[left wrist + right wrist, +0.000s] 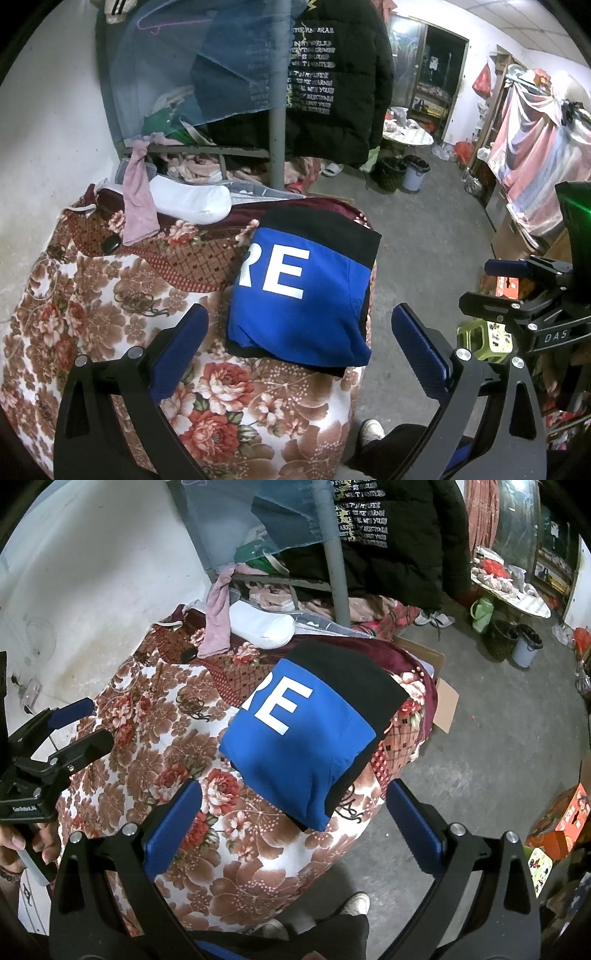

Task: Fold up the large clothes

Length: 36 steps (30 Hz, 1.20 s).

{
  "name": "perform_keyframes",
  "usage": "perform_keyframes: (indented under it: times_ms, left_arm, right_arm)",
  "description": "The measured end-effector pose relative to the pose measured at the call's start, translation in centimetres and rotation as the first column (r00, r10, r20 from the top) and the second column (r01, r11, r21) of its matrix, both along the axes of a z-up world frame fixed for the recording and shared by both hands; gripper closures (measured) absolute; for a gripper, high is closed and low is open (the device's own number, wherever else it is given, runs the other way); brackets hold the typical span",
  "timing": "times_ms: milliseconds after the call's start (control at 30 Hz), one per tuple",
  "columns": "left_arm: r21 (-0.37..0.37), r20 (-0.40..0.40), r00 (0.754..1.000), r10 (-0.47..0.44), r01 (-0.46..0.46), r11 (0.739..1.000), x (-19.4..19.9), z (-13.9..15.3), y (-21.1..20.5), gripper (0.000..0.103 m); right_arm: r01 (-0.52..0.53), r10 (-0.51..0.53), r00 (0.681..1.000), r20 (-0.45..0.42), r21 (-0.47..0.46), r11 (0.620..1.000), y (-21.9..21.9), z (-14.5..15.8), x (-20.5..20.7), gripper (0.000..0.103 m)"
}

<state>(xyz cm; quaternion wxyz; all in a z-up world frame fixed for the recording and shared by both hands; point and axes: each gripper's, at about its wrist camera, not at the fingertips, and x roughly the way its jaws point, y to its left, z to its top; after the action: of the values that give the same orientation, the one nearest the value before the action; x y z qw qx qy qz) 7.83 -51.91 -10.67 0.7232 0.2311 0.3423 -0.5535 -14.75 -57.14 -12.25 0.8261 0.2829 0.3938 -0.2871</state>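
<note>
A blue and black garment (306, 295) with white letters "RE" lies folded into a compact rectangle on a floral bedspread (110, 332). It also shows in the right wrist view (299, 746). My left gripper (299, 339) is open and empty, held above the garment's near edge. My right gripper (295, 823) is open and empty, also above the near edge. The right gripper shows at the right edge of the left wrist view (517, 295), and the left gripper at the left edge of the right wrist view (62, 734); both are off the cloth.
A white pillow (192, 203), a pink cloth (138, 206) and a small black object (110, 243) lie at the bed's far end. A grey post (277, 147) and a black jacket (332, 85) stand behind. Bins (402, 171), boxes (561, 823) and concrete floor lie to the right.
</note>
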Motion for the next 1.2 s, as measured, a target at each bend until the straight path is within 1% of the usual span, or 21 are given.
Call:
perform_keyframes:
  times_ms: [133, 233, 333, 467, 600, 767, 1200]
  left_arm:
    - [0.005, -0.012, 1.000, 0.009, -0.009, 1.000, 0.5, -0.1, -0.2, 0.005]
    - [0.005, -0.005, 1.000, 0.018, -0.018, 1.000, 0.6, 0.0, -0.3, 0.005]
    - [-0.018, 0.002, 0.999, 0.037, -0.037, 0.999, 0.8, 0.1, -0.1, 0.006]
    - [-0.049, 0.022, 0.999, 0.024, -0.023, 0.999, 0.5, 0.5, 0.2, 0.005]
    - [-0.044, 0.012, 1.000, 0.023, -0.023, 0.999, 0.5, 0.6, 0.1, 0.005]
    - [-0.020, -0.017, 0.999, 0.031, -0.031, 0.999, 0.6, 0.4, 0.0, 0.006]
    - [-0.014, 0.001, 1.000, 0.023, -0.023, 1.000, 0.6, 0.1, 0.1, 0.006]
  right_arm:
    - [-0.004, 0.004, 1.000, -0.009, 0.002, 1.000, 0.1, -0.4, -0.1, 0.005]
    - [-0.001, 0.001, 1.000, -0.011, 0.009, 1.000, -0.1, -0.7, -0.3, 0.005]
    - [0.000, 0.000, 1.000, -0.014, 0.009, 1.000, -0.2, -0.8, -0.3, 0.005]
    - [0.001, -0.001, 1.000, -0.015, 0.010, 1.000, -0.3, -0.8, -0.3, 0.005]
    - [-0.001, 0.001, 1.000, -0.016, 0.010, 1.000, -0.3, -0.8, -0.3, 0.005]
    - [-0.002, 0.002, 1.000, -0.020, 0.014, 1.000, -0.3, -1.0, -0.3, 0.005]
    - [-0.006, 0.007, 1.000, -0.022, 0.013, 1.000, -0.2, -1.1, -0.2, 0.005]
